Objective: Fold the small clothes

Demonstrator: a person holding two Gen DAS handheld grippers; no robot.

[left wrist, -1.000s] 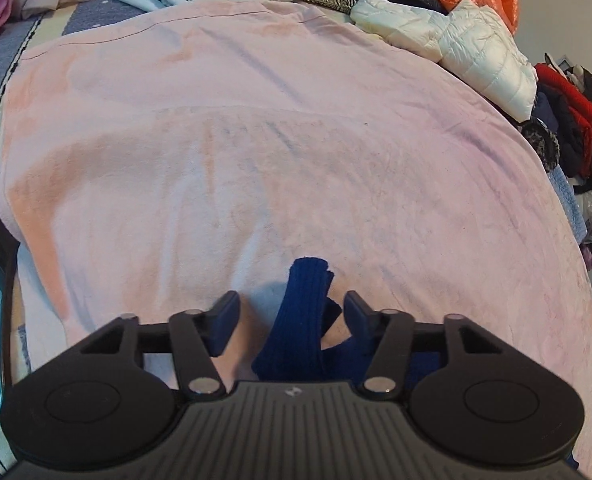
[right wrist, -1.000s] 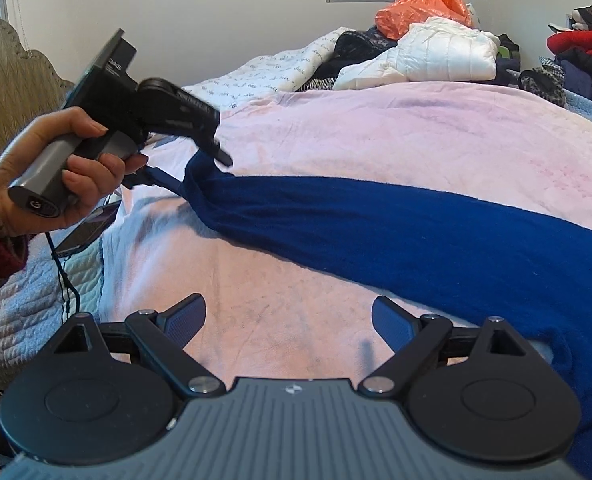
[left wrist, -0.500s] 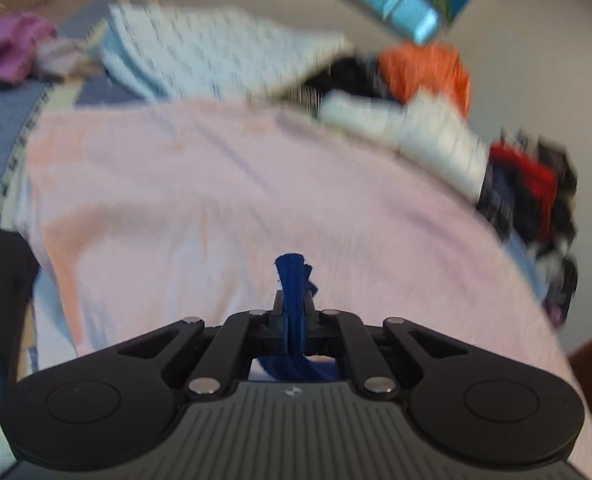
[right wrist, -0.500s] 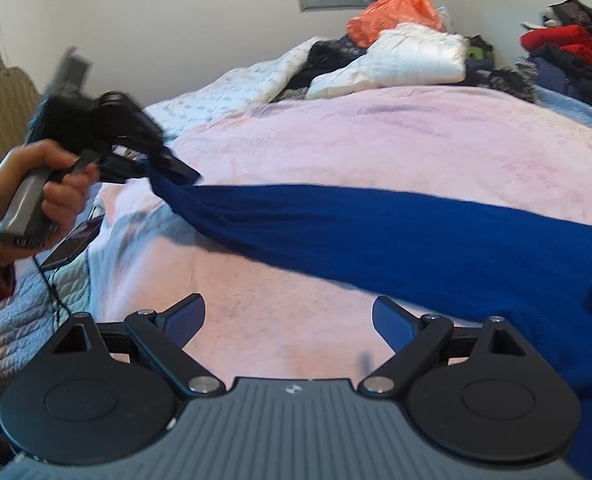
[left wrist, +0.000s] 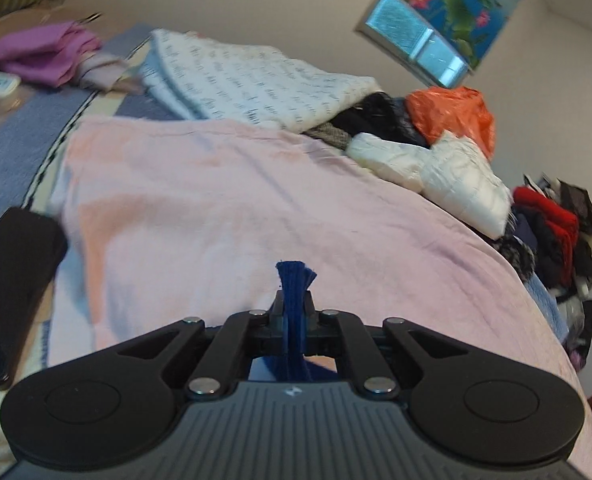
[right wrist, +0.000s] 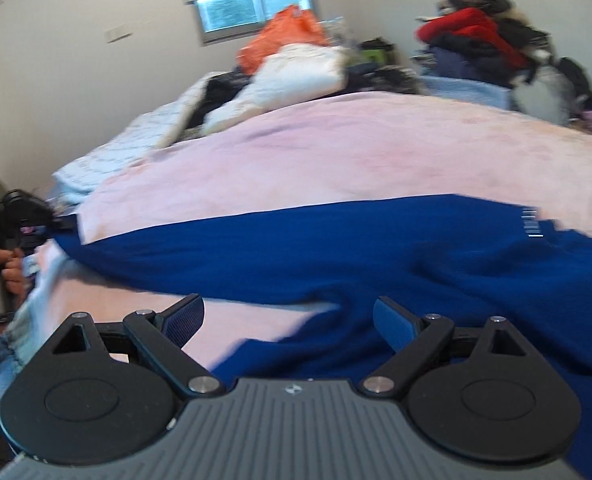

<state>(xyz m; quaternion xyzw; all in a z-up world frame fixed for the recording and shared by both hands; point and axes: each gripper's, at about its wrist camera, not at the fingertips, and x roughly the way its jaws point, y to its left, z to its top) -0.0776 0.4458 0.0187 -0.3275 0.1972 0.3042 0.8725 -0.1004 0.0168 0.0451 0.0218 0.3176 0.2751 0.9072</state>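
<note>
A dark blue knitted garment (right wrist: pixel 336 248) lies stretched across the pink blanket (right wrist: pixel 336 152) on the bed. My left gripper (left wrist: pixel 294 308) is shut on one end of it; a blue tuft (left wrist: pixel 294 280) sticks up between the fingers. In the right wrist view the left gripper (right wrist: pixel 62 224) is at the far left, pulling the garment's end taut. My right gripper (right wrist: pixel 288 316) is open, low over the garment's near edge, with blue cloth between and under the fingers.
A black phone (left wrist: pixel 12 280) lies at the blanket's left edge. A white printed quilt (left wrist: pixel 248 80), white padded jacket (left wrist: pixel 448 172), orange bag (left wrist: pixel 452 112) and a pile of dark and red clothes (left wrist: pixel 552 232) line the far and right sides.
My left gripper has shut on the garment's end and lifted and pulled it left. My right gripper has moved forward over the blue garment, still open.
</note>
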